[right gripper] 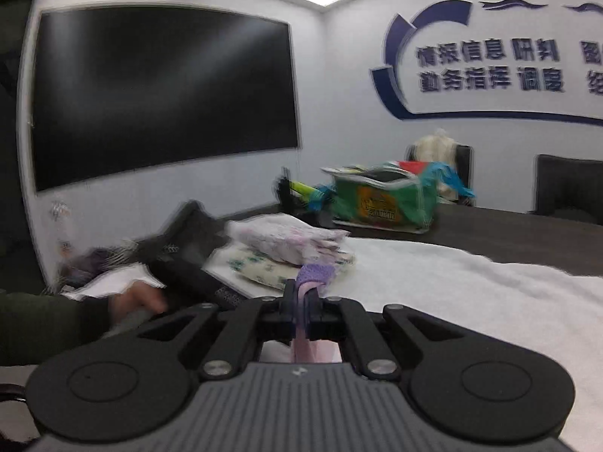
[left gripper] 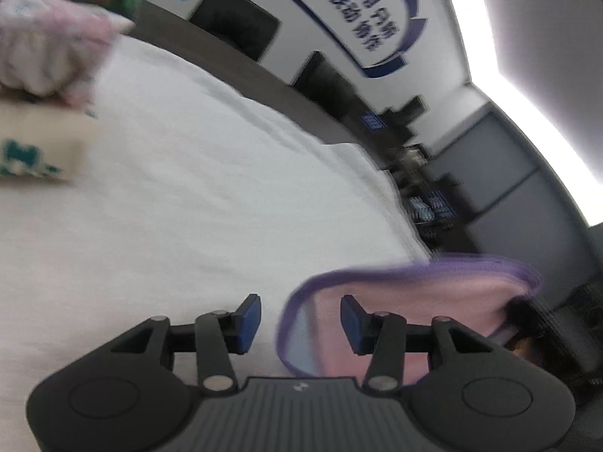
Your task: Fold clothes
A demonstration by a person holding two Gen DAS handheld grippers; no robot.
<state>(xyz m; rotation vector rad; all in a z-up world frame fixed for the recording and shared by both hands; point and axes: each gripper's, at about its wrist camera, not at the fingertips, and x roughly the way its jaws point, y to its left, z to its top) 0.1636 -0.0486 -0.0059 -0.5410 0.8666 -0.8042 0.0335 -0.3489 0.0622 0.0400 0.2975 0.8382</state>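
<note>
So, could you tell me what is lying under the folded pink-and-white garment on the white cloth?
The pink-and-white garment rests on a cream folded piece with green print, which lies on the white cloth. The stack covers whatever else might lie beneath it.

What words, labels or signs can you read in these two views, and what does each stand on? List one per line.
"情报信息研判" on the wall sign, top row.
"勤务指挥调度" on the same sign, second row; the last character is blurred.
More characters at the sign's right edge: cut off.
Wall lettering in the left wrist view: too blurred and tilted.
Orange label on the green bag: too blurred.
</note>
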